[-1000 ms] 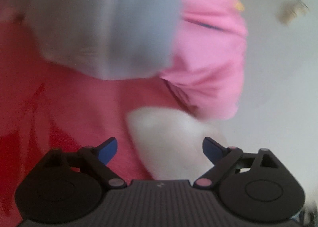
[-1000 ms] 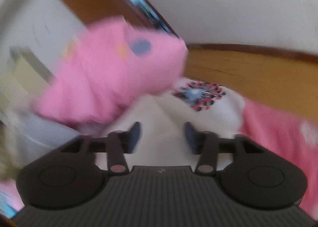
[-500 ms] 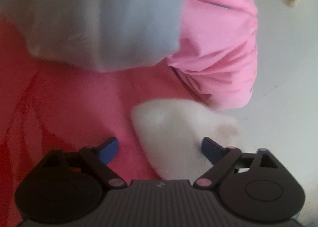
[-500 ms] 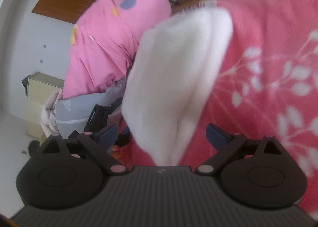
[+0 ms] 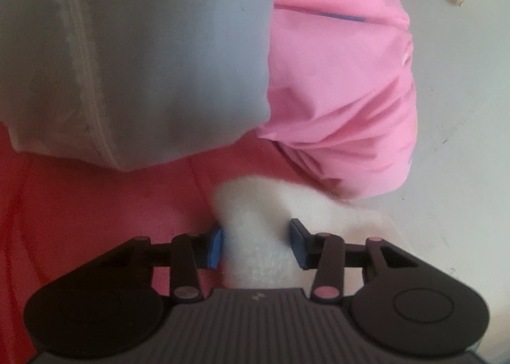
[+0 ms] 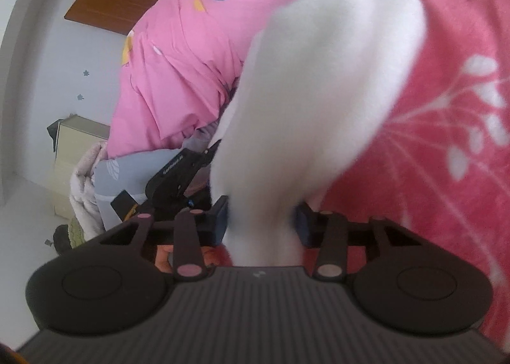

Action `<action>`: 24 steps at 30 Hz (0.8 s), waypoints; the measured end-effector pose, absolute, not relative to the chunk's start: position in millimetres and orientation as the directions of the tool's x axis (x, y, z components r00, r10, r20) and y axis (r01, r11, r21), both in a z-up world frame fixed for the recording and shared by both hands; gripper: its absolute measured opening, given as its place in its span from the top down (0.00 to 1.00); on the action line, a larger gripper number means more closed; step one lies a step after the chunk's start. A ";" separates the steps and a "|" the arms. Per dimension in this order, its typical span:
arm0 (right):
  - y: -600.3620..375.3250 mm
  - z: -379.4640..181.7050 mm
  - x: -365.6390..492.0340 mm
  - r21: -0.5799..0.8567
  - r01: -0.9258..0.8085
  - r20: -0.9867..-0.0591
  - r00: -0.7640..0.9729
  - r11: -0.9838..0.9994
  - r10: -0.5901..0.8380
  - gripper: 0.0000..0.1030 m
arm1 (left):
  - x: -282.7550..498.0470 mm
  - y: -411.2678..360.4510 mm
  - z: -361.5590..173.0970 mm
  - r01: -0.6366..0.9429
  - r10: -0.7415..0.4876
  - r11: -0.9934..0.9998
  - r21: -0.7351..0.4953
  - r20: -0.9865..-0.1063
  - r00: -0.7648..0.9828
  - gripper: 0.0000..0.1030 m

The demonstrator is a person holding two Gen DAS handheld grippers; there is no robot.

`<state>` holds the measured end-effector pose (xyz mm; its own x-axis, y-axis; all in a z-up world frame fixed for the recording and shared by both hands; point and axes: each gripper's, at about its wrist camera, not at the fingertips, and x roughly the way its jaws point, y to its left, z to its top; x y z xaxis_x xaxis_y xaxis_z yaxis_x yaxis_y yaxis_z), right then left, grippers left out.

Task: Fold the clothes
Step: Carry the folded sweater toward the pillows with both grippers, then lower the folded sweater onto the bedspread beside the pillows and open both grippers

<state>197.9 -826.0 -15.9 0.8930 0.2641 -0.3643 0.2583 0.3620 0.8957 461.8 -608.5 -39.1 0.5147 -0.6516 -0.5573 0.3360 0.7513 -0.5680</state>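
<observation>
Covering the bed is a red bedspread [image 6: 446, 147] with white leaf prints, and a person in a pink top [image 6: 178, 71] and grey trousers [image 5: 143, 55] stands at its near left edge. A fluffy white garment [image 6: 318, 93] lies bunched over the spread. The right gripper [image 6: 259, 220] is clenched on one fold, the left gripper [image 5: 255, 244] on another.

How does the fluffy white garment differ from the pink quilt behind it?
The white garment is plain and fuzzy; the pink quilt is smooth, creased cloth with coloured patches. The white garment is clamped by the left gripper and the right gripper; the pink quilt sits bunched in a heap, touched by neither. Both are soft fabric above the red bedspread.
</observation>
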 end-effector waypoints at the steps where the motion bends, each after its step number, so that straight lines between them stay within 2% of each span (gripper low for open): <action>1: -823.6 -19.1 198.6 0.901 0.255 -0.357 0.896 0.352 0.264 0.60 | 463.1 -609.4 -40.1 0.332 -0.649 0.753 -0.569 -0.557 0.518 0.57; 5: -821.1 -27.9 194.8 0.906 0.235 -0.337 0.903 0.351 0.265 0.60 | 457.4 -607.3 -39.6 0.336 -0.631 0.770 -0.543 -0.569 0.527 0.49; 6: -824.3 -27.5 190.5 0.905 0.235 -0.339 0.901 0.354 0.270 0.56 | 455.2 -606.4 -39.1 0.338 -0.626 0.775 -0.534 -0.573 0.529 0.40; 8: -830.6 -26.8 182.1 0.903 0.234 -0.344 0.896 0.361 0.280 0.54 | 443.9 -601.6 -29.4 0.362 -0.610 0.789 -0.496 -0.561 0.559 0.34; 10: -836.8 -23.0 169.5 0.898 0.233 -0.347 0.897 0.372 0.275 0.50 | 426.3 -595.8 -13.1 0.402 -0.592 0.805 -0.437 -0.532 0.605 0.32; 11: -840.4 -16.1 158.7 0.885 0.237 -0.349 0.908 0.400 0.233 0.45 | 412.6 -605.4 -11.5 0.449 -0.594 0.805 -0.388 -0.528 0.607 0.29; 14: -852.3 7.7 126.1 0.822 0.263 -0.343 0.937 0.505 0.070 0.44 | 371.5 -634.0 -6.7 0.578 -0.602 0.783 -0.230 -0.517 0.609 0.26; 16: -858.0 23.5 111.4 0.766 0.286 -0.332 0.943 0.576 -0.026 0.50 | 344.1 -653.1 -3.5 0.650 -0.608 0.751 -0.119 -0.510 0.609 0.26; 18: -852.6 42.4 122.0 0.650 0.290 -0.336 0.939 0.702 -0.077 0.61 | 316.7 -672.2 -0.3 0.709 -0.614 0.705 -0.004 -0.503 0.608 0.26; 19: -848.6 48.4 131.0 0.584 0.284 -0.343 0.935 0.760 -0.086 0.62 | 303.0 -681.8 1.3 0.734 -0.618 0.677 0.054 -0.500 0.607 0.26; 21: -840.0 56.3 151.8 0.446 0.258 -0.362 0.928 0.857 -0.090 0.73 | 276.8 -699.9 3.9 0.770 -0.624 0.618 0.162 -0.494 0.605 0.26; 22: -841.3 51.2 162.9 0.388 0.272 -0.401 0.910 0.881 -0.104 0.77 | 274.5 -700.6 -1.0 0.764 -0.624 0.625 0.158 -0.488 0.611 0.26; 24: -850.1 31.3 185.5 0.281 0.324 -0.504 0.851 0.903 -0.149 0.95 | 270.0 -701.9 -10.4 0.754 -0.622 0.640 0.149 -0.475 0.622 0.24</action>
<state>185.5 -850.1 31.3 0.8506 -0.1486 -0.5044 0.3244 0.9033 0.2808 270.0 -701.9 -10.4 0.6222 -0.6224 -0.4748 0.7540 0.6397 0.1494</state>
